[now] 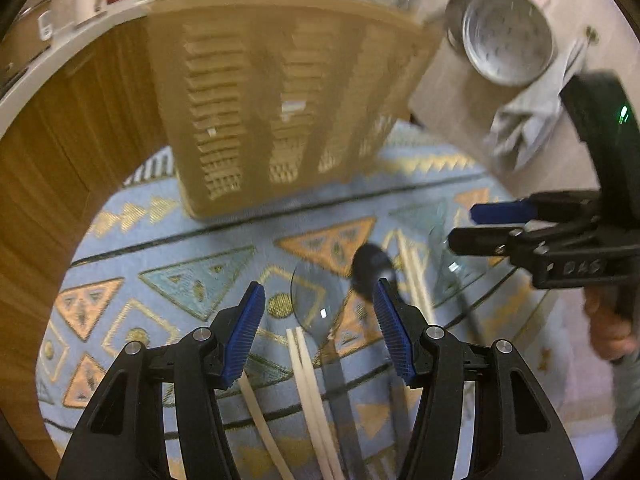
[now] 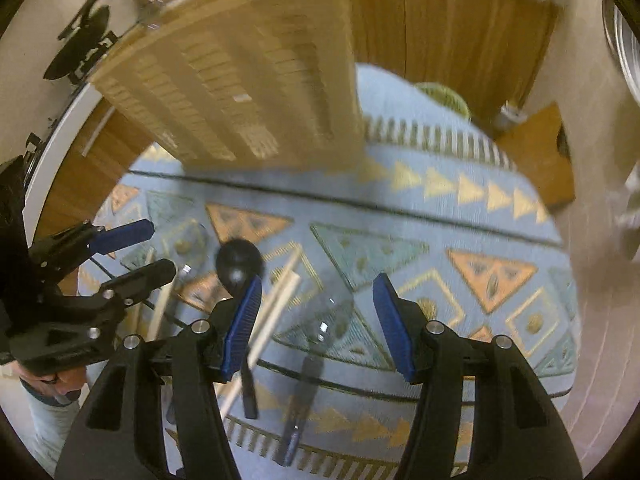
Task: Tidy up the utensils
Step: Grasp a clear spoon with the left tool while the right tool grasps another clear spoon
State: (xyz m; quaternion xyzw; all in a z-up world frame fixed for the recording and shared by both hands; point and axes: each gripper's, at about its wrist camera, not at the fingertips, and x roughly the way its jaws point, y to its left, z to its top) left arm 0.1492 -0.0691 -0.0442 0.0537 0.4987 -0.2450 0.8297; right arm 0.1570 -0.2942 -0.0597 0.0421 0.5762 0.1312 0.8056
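On a blue patterned mat (image 1: 168, 280) lie a black spoon (image 1: 372, 268), a clear spoon (image 1: 312, 308), and white chopsticks (image 1: 308, 384). My left gripper (image 1: 320, 292) points down over them, open, the clear spoon and chopsticks beneath its gap. My right gripper (image 1: 464, 227) hovers open to its right. In the right wrist view the right gripper (image 2: 319, 284) stands open above the clear spoon (image 2: 320, 324), beside the black spoon (image 2: 238, 260) and chopsticks (image 2: 276, 312). The left gripper (image 2: 160, 248) is open at the left. A beige slotted utensil organizer (image 1: 272, 92) stands behind the mat.
A metal colander (image 1: 504, 40) and a grey cloth (image 1: 528, 128) lie at the back right. Wooden cabinet fronts (image 1: 52, 184) border the mat. A brown board (image 2: 540, 152) sits beyond the mat's far corner. A person's hand (image 1: 608, 332) holds the right gripper.
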